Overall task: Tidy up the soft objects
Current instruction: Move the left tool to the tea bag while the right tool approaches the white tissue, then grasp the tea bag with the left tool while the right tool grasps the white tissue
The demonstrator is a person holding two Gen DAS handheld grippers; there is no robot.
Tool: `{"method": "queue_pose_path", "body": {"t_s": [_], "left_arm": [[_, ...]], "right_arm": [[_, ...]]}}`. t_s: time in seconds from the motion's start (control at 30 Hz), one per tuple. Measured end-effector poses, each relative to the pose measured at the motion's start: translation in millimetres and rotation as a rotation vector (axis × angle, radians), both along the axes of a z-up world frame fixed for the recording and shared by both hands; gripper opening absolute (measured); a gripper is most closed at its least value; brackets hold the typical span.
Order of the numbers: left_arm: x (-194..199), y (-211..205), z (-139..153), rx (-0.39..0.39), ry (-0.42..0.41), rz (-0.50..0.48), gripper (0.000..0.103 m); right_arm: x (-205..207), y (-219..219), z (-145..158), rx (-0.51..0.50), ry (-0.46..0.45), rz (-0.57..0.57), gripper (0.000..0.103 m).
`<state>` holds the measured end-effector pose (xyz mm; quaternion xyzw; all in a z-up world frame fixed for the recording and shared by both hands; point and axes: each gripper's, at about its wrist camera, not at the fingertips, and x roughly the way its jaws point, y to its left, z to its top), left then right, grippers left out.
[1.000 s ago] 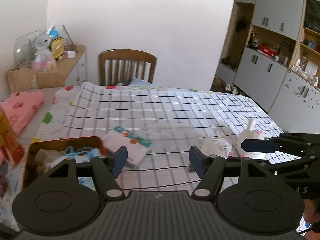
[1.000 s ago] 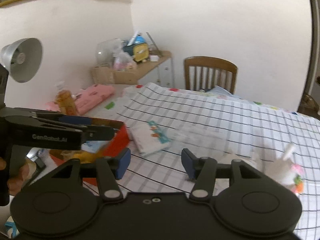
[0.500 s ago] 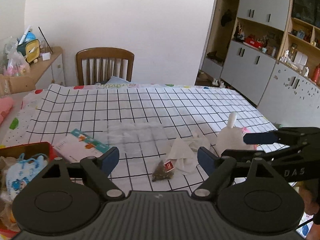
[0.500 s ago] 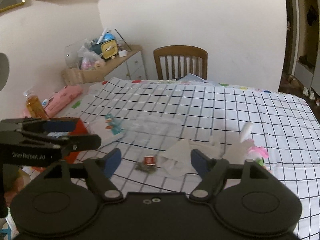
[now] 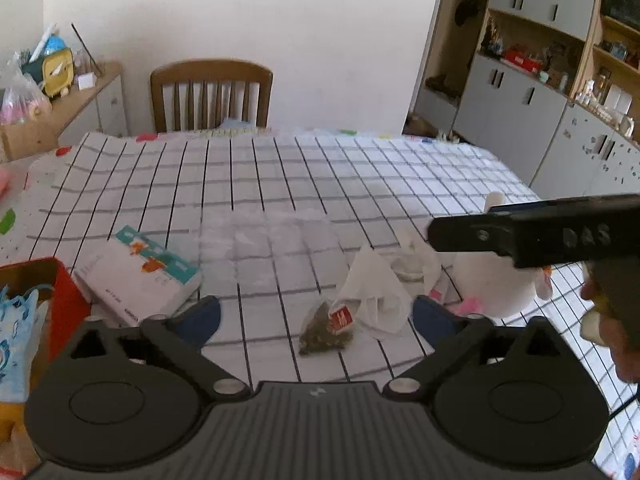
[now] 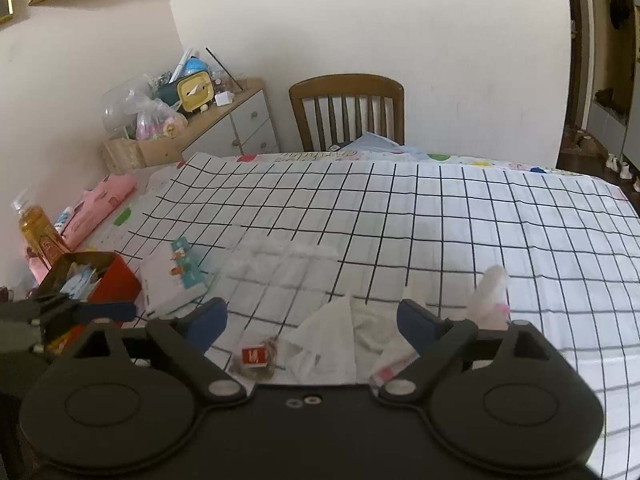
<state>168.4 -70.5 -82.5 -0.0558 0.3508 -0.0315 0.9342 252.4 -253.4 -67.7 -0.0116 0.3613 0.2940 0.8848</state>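
On the checked tablecloth lie a crumpled white tissue, a tea bag with a red tag, a white plush toy, a tissue pack and a clear plastic bag. My left gripper is open and empty, hovering just before the tea bag. My right gripper is open and empty above the tissue and tea bag; the plush sits at its right. The right gripper's arm crosses the left wrist view.
A red box holding soft items stands at the table's left edge, also in the right wrist view. A wooden chair is at the far side. A bottle and pink cloth lie left. Cabinets stand right.
Both grippers swung right, away from the red box, and came in over the tissue and tea bag. Both stayed open and empty.
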Motion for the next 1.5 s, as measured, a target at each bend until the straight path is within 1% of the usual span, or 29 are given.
{"method": "queue_pose_path", "body": {"t_s": [0.07,0.2,0.33,0.43,0.57,0.6,0.7,0.8,0.93,1.0,1.03,1.1,1.17,1.2,1.23,1.27,1.33,1.37,1.4,1.43,1.47,1.5], "left_arm": [[1,-1,-4,-0.005,-0.014,-0.009,0.103],[9,-3,-13,-0.038,0.017,-0.037,0.103],[15,-4,-22,-0.059,0.031,-0.03,0.103],[17,-5,-26,-0.04,0.015,-0.016,0.103],[25,-5,-35,-0.043,0.032,-0.013,0.103],[26,-4,-37,-0.045,0.035,-0.012,0.103],[30,-5,-43,-0.039,0.04,-0.018,0.103],[36,-8,-52,-0.018,0.053,-0.028,0.103],[42,-11,-62,0.0,0.066,-0.029,0.102],[44,-13,-65,0.0,0.067,-0.04,0.102],[46,-13,-66,0.001,0.066,-0.044,0.102],[48,-14,-67,0.004,0.067,-0.047,0.097],[51,-14,-69,-0.003,0.077,-0.049,0.085],[54,-14,-70,-0.006,0.087,-0.051,0.081],[55,-14,-72,-0.009,0.096,-0.055,0.07],[57,-14,-73,-0.012,0.108,-0.058,0.061],[58,-14,-74,-0.005,0.104,-0.057,0.057],[58,-14,-73,-0.013,0.105,-0.06,0.055],[59,-13,-73,-0.02,0.106,-0.06,0.053],[59,-12,-73,-0.02,0.107,-0.057,0.048],[60,-12,-73,-0.018,0.108,-0.057,0.043],[61,-12,-73,-0.021,0.112,-0.058,0.041]], "right_arm": [[9,7,-3,-0.011,0.018,0.019,0.092],[24,21,-12,-0.058,0.042,0.055,0.092],[36,32,-24,-0.108,0.072,0.082,0.092],[43,40,-34,-0.152,0.092,0.102,0.092],[54,45,-47,-0.181,0.146,0.093,0.09],[57,46,-50,-0.192,0.152,0.088,0.088],[61,52,-58,-0.231,0.156,0.1,0.086],[64,56,-65,-0.262,0.159,0.104,0.082],[68,57,-73,-0.282,0.18,0.097,0.072],[68,57,-75,-0.291,0.174,0.094,0.067],[68,56,-76,-0.296,0.174,0.093,0.06],[68,56,-78,-0.308,0.166,0.087,0.055],[68,56,-78,-0.311,0.163,0.087,0.051],[67,56,-78,-0.314,0.159,0.087,0.049],[67,55,-78,-0.32,0.152,0.086,0.045],[67,55,-78,-0.325,0.145,0.084,0.043],[66,55,-78,-0.328,0.137,0.083,0.039],[65,54,-78,-0.328,0.134,0.081,0.038],[65,54,-78,-0.326,0.133,0.078,0.035],[65,53,-78,-0.321,0.131,0.075,0.031],[65,52,-77,-0.319,0.131,0.072,0.029],[64,52,-77,-0.315,0.13,0.069,0.026]]}}
